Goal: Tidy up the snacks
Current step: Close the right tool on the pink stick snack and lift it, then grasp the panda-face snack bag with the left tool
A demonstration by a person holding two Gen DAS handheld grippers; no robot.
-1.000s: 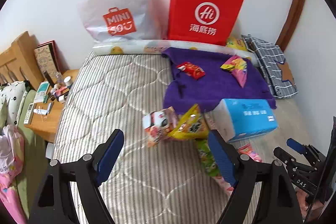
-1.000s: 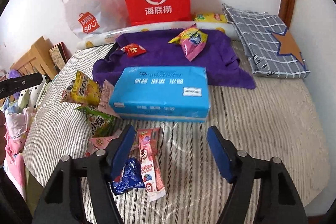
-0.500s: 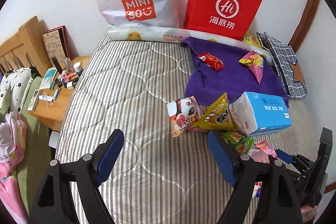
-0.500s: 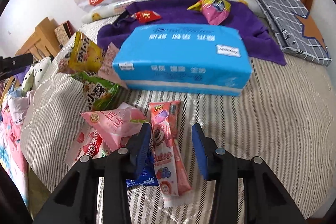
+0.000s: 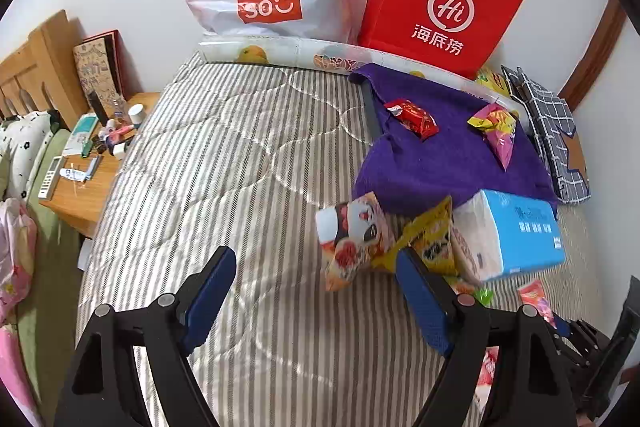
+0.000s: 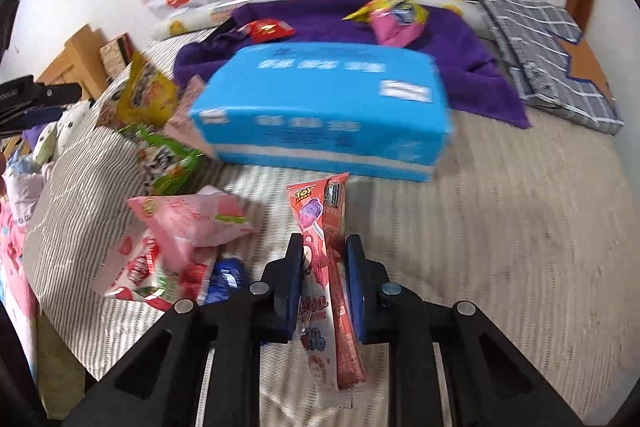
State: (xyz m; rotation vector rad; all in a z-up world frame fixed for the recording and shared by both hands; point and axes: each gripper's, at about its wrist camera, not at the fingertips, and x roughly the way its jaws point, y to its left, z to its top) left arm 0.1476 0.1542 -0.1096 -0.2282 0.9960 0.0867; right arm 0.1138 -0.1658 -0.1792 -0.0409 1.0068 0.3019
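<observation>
The right gripper (image 6: 323, 267) has just been closing, and its fingers (image 6: 294, 267) now press from both sides on the long pink lollipop packet (image 6: 316, 227), which lies lengthwise between them on the striped bed (image 6: 500, 247) just in front of the blue tissue pack (image 6: 320, 115). A second slim red packet (image 6: 340, 287) lies against the first and looks caught in the same pinch (hard to be sure, since the view is blurred). To do this step well, the lift should probably be slow and straight up, checking whether one wrapper or two come away; thin film like this could slide out of flat pads, so a firm squeeze near the packet's middle seems wiser than at its crimped end. The pink strawberry bag (image 6: 188, 223) and the crumpled snacks beside it sit just to the left and are best left undisturbed on the way up. The left gripper (image 5: 316, 291) hovers over bare bedding with its fingers (image 5: 210, 283) wide apart and nothing between them; the panda-print snack bag (image 5: 352, 239) and the yellow bag (image 5: 432, 239) lie just ahead of its right finger. The purple towel (image 5: 440, 163), already carrying a red packet (image 5: 412, 117) and a pink-and-yellow one (image 5: 496, 131), looks the likely place to set things down.
</observation>
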